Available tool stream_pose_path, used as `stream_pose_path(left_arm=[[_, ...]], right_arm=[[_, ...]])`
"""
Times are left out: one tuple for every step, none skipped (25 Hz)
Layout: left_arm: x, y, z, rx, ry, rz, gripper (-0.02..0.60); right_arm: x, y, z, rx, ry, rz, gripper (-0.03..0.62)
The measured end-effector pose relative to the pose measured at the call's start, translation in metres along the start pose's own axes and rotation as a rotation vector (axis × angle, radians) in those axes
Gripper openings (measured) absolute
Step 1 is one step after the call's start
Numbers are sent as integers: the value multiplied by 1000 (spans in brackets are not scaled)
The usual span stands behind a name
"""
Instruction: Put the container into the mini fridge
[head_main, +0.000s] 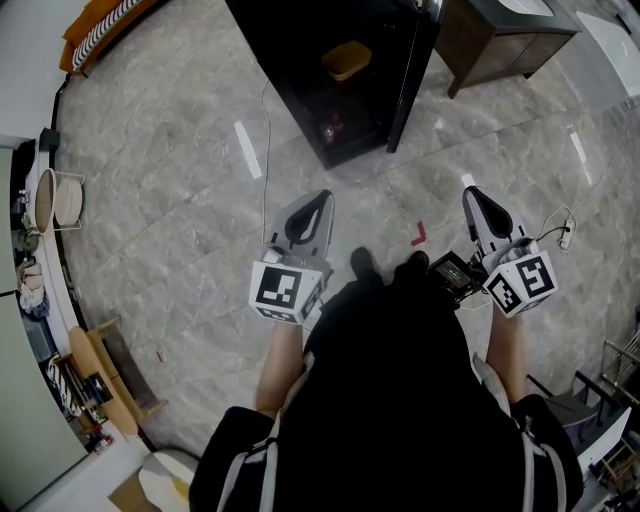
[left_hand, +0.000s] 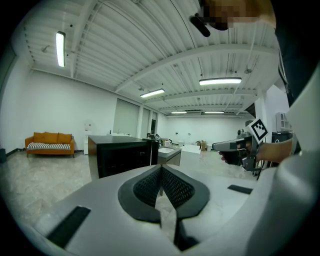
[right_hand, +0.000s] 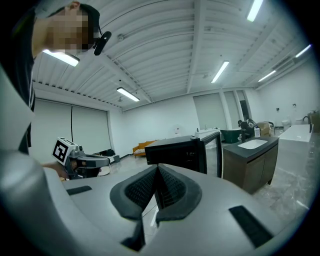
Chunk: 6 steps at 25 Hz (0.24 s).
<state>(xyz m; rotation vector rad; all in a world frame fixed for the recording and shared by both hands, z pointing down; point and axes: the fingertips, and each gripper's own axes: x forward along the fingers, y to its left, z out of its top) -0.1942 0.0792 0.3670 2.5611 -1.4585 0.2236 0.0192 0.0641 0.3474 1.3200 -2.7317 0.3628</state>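
Grey marble floor (head_main: 170, 160), open room: black mini fridge (head_main: 290, 50), door (head_main: 415, 70) open, yellow container (head_main: 346, 60) apparently already shelved inside; left hand-held gripper (head_main: 318, 200) and right hand-held gripper (head_main: 474, 198) both closed, empty, well short of it; advised: push door shut gently, squarely.

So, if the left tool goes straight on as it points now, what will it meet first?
The left tool points at the black mini fridge, so probably that; only floor lies between. Depth is unclear.
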Motion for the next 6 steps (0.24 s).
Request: stream_pose_path(left_arm=[[1, 1, 0, 3, 1, 0, 34], [2, 1, -1, 5, 2, 1, 34], [4, 2, -1, 7, 2, 1, 34], [6, 3, -1, 7, 1, 3, 34], [8, 4, 0, 7, -1, 5, 34], [9, 5, 1, 6, -3, 7, 34]], right_arm=[[0, -1, 0, 0, 0, -1, 18], [0, -3, -1, 1, 1, -4, 18], [1, -5, 0, 0, 2, -8, 18], [2, -7, 0, -1, 1, -11, 17], [3, -9, 1, -3, -1, -13, 18], [4, -11, 2, -5, -3, -15, 18]])
